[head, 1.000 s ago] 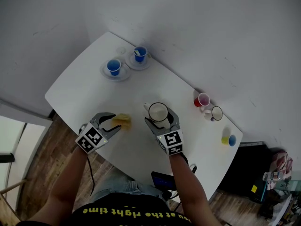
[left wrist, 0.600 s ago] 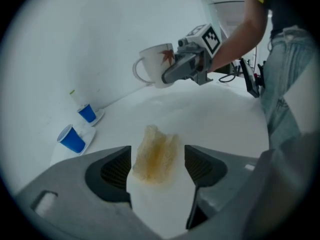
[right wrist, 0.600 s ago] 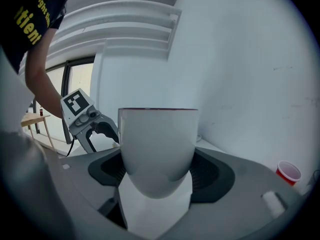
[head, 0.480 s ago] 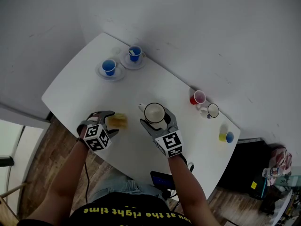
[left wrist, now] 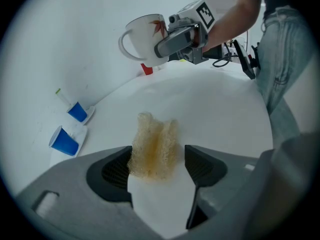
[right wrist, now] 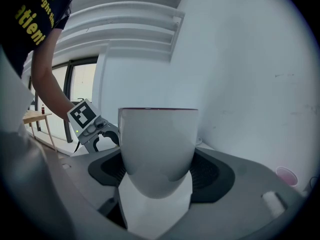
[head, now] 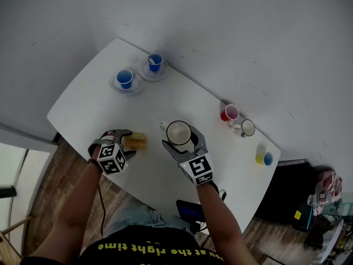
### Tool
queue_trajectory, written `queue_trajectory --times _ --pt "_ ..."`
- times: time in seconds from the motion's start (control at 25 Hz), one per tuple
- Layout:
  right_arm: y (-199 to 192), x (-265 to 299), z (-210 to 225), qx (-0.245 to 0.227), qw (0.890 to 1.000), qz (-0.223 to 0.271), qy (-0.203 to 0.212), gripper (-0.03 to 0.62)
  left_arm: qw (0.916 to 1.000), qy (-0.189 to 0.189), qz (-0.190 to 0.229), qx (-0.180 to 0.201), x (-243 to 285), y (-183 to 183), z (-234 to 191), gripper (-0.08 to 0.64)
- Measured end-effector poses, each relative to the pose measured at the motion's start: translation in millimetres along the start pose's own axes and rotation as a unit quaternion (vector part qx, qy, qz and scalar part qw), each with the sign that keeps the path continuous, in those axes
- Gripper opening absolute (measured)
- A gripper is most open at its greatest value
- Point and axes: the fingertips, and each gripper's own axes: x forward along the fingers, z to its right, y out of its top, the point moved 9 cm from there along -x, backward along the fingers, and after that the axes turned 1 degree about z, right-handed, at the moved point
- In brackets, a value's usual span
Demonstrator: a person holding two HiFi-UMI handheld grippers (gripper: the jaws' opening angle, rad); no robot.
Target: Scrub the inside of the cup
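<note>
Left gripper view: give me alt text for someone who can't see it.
The left gripper, jaws open and just widened, straddles a yellow sponge lying on the white table. Beyond, the right gripper holds a white cup; two blue cups sit at left.

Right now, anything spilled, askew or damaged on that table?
Nothing stands out. The mug is upright in the shut right tongs; sponge lies on the table between the left tongs, whose jaws have just been opening; blue cups sit upright on saucers. No spill visible.
</note>
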Motion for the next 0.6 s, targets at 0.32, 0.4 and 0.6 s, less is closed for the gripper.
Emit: queue_trajectory --times 0.32,0.4,0.6 --pt "0.3 0.4 -4.0 -0.002 1.000 -0.001 0.003 0.383 0.9999 0.014 0.007 0.001 -1.9 2.4 -1.8 0.197" --pt "0.6 0.2 -4.8 -0.004 1.000 -0.001 0.003 0.383 0.9997 0.019 0.012 -0.005 -3.2 3.4 -2.4 0.157" --pt "2.0 -2.3 -5.4 -0.007 1.000 -0.002 -0.001 0.383 0.9987 0.021 0.027 -0.038 -8.2 5.8 -2.5 0.121"
